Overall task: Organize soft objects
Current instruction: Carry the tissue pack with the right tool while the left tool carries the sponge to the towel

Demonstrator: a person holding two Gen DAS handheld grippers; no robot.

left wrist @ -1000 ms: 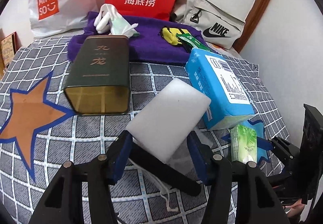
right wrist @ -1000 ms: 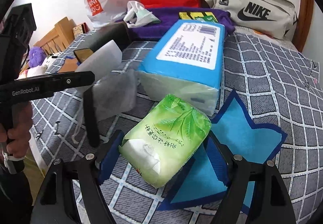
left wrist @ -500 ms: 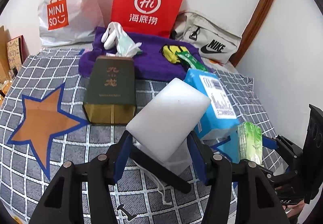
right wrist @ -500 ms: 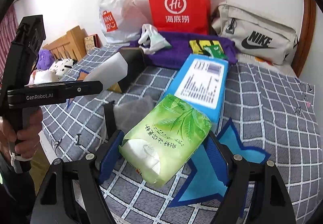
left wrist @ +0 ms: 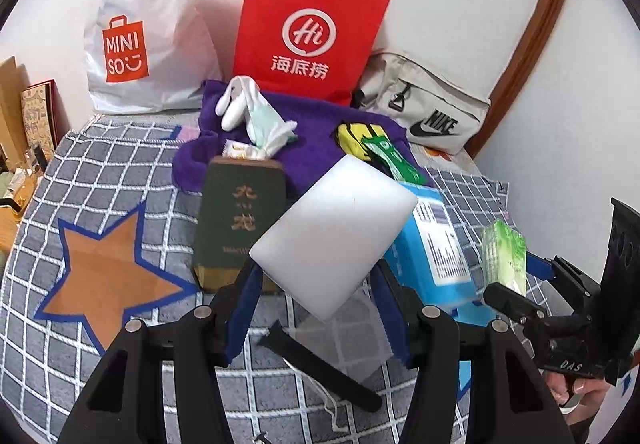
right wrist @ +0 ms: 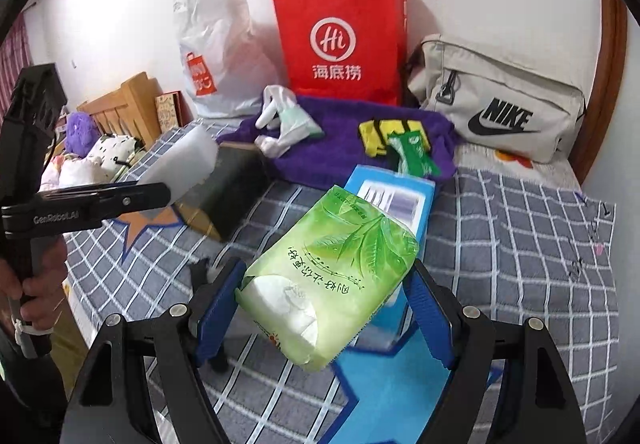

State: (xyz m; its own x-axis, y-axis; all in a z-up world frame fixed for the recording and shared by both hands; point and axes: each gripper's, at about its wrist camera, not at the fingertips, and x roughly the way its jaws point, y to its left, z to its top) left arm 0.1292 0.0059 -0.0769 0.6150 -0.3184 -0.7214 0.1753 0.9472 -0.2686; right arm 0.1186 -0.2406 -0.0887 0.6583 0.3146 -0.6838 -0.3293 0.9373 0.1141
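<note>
Left gripper (left wrist: 316, 308) is clamping one white foam block (left wrist: 336, 240) between its blue pads, holding it clear above the bed. Right gripper (right wrist: 326, 308) is gripping one green tissue pack (right wrist: 328, 276) the same way, pads pressing on both long sides, the pack sitting tilted and off the cover.

Count of items lying beyond the grippers: one blue tissue pack (right wrist: 394, 196) just behind the green one; one dark green tin (left wrist: 240, 220) lying on its side; one purple towel (right wrist: 340, 152) spread at the back, carrying one white glove (left wrist: 240, 102), one yellow pouch (right wrist: 380, 134) and one green sachet (right wrist: 416, 156). Three bags are standing or leaning along the wall: one white plastic bag (left wrist: 144, 44), one red paper bag (left wrist: 308, 32), one grey sling bag (right wrist: 500, 104).

Checked bedcover (right wrist: 520, 244) is showing two star patches: one orange star (left wrist: 108, 276), one blue star (right wrist: 400, 396).

Edges: a wall is closing the far side; a wooden headboard (right wrist: 128, 112) and soft toys are lining one side. Open cover is lying on the orange star and to the right of the blue tissue pack in the right wrist view.
</note>
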